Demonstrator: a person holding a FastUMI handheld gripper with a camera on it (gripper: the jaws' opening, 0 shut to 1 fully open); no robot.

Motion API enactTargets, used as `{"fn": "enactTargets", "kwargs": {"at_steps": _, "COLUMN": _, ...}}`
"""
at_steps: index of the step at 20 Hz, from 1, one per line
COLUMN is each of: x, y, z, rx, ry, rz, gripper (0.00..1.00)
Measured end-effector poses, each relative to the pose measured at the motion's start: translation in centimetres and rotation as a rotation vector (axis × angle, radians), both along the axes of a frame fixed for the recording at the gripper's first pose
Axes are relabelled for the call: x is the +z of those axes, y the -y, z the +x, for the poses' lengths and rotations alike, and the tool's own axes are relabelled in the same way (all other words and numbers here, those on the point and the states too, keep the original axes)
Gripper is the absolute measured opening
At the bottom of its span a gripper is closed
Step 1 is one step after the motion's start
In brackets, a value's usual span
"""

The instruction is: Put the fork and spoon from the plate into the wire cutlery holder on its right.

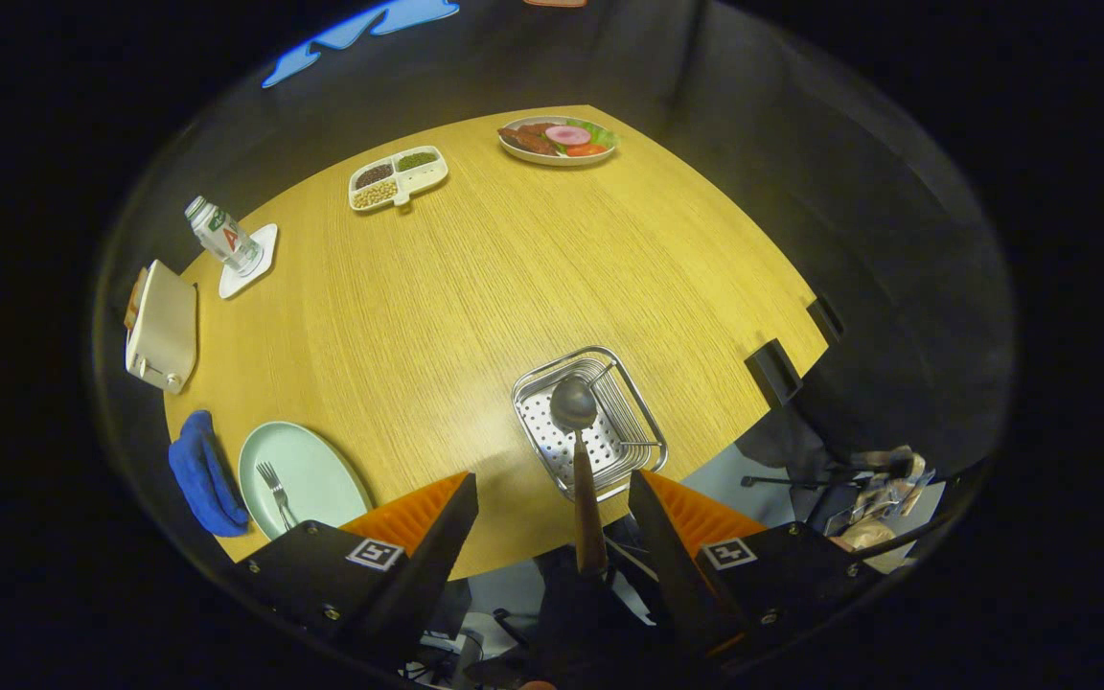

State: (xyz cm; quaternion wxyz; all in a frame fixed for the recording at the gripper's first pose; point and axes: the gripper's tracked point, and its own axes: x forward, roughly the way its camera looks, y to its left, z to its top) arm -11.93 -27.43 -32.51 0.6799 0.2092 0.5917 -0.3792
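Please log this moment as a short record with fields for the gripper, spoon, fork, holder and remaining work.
gripper: fingers wide apart, pressing on nothing
spoon: between the fingers, bowl over the wire cutlery holder; whether anything supports it cannot be told
fork: lying on the pale green plate
wire cutlery holder: just ahead of the fingers, near the table edge
remaining: fork not yet moved
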Motion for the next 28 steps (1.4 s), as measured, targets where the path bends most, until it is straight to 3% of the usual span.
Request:
{"fn": "enactTargets", "kwargs": {"at_steps": 8, "x": 2.5, "y": 0.1, "z": 3.6, "rx": 0.138, "ry": 0.051, "rz": -0.176, "gripper": 0.97}}
{"fn": "enactTargets", "kwargs": {"at_steps": 13, "x": 3.9, "y": -2.6, "z": 6.6, "rx": 0.254, "ry": 0.113, "rz": -0.250, "gripper": 0.97}}
{"fn": "enactTargets", "kwargs": {"at_steps": 23, "x": 3.7, "y": -13.2, "z": 10.6, "rx": 0.492, "ry": 0.211, "rz": -0.201, "gripper": 0.97}}
{"fn": "enactTargets", "kwargs": {"at_steps": 28, "x": 2.1, "y": -18.2, "z": 11.1, "rx": 0.564, "ry": 0.239, "rz": -0.125, "gripper": 0.97}}
